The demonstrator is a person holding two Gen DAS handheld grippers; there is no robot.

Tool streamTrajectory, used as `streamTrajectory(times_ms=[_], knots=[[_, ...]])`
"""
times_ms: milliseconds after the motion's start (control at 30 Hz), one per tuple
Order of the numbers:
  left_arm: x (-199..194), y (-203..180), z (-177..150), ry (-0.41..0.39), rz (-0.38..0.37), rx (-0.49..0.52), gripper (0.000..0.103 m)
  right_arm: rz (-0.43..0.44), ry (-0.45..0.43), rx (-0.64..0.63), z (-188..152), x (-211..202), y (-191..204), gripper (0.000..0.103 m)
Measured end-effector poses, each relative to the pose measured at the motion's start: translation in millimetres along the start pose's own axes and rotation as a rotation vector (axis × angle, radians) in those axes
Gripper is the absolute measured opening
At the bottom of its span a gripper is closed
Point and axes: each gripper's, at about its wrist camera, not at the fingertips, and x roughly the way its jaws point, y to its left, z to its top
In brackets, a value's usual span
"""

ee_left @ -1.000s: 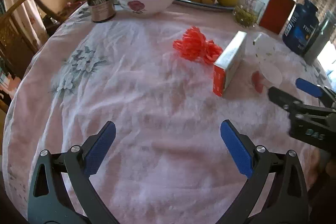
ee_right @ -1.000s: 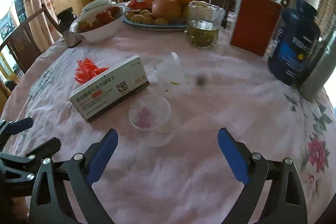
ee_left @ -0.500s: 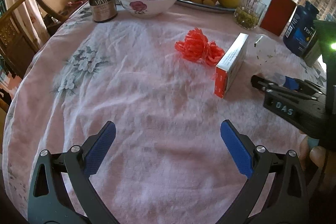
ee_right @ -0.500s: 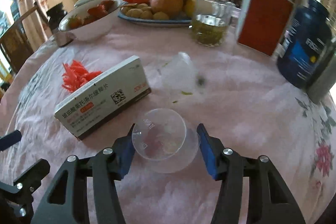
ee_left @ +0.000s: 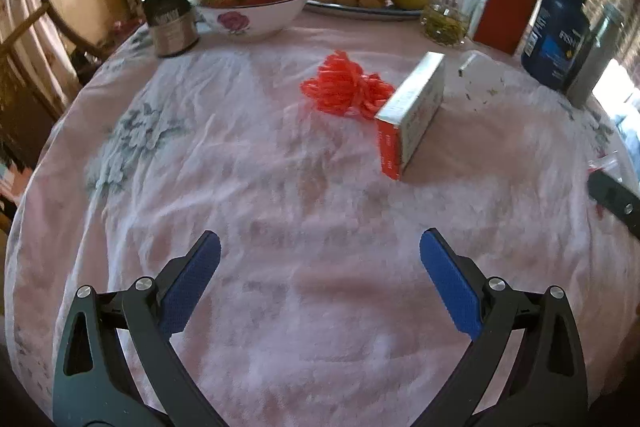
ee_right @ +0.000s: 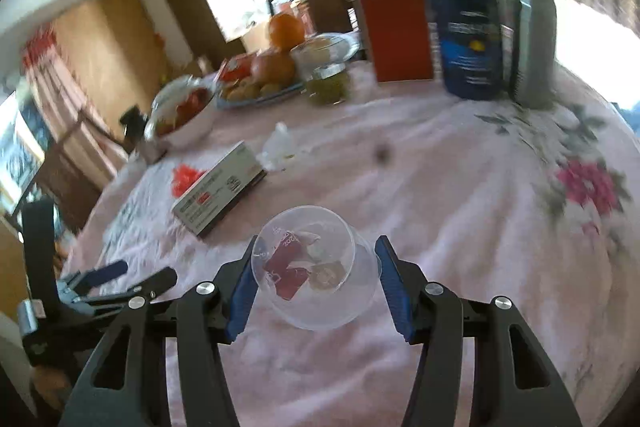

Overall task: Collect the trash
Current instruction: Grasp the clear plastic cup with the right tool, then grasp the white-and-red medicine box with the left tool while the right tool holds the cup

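Carrying a clear plastic cup (ee_right: 316,267) clamped between the pads of the right gripper (ee_right: 316,279): jaws closed in from wide within the last second, now pressing both sides of the cup, red scraps visible inside it. Lifted just clear of the pink floral tablecloth (ee_right: 460,195), judging by the tilt of the scene and the blur.

Largest to smallest, ahead of that claw: round table with the cloth; far beyond, blue supplement tub (ee_right: 470,39), red box (ee_right: 400,35), fruit plate (ee_right: 264,83), strawberry bowl (ee_right: 180,115), tea glass (ee_right: 326,75). Nearer, ahead and to the left, white medicine carton (ee_right: 220,195) lying flat, red ribbon tangle (ee_right: 184,179) just past it, and a second clear cup (ee_right: 278,147) tipped over beyond the carton. Probably trash still to collect, all three.

Left gripper (ee_left: 320,287) spread wide and empty, hanging over bare cloth, carton (ee_left: 412,115) and ribbon (ee_left: 344,91) well ahead of it.

Doing this step well: keep the squeeze gentle, since thin plastic buckles and may pop out; keep the cup's mouth tilted up so the scraps stay in; move smoothly toward wherever the bin is, not in view here. Left claw best placed next over the ribbon or the carton's narrow side.
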Motion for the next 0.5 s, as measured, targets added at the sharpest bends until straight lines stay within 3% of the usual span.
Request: streamTrajectory(times_ms=[233,433,500], knots=[[2.3,-9.6,0.9,0.033,-0.153,-0.030,0.095,0.038,0.017,0.056,-3.8,4.6,-21.3,0.056],[11.1,-20.5,29.0,-0.006,-0.100,0.001,0.092,0.096,-0.007,0.035,-4.8,-7.8,-13.1,0.056],[19.9,-21.3,37.1,0.009,-0.091,0.003,0.087,0.110,0.001,0.039,-5.0,-7.3,-13.3,0.056]])
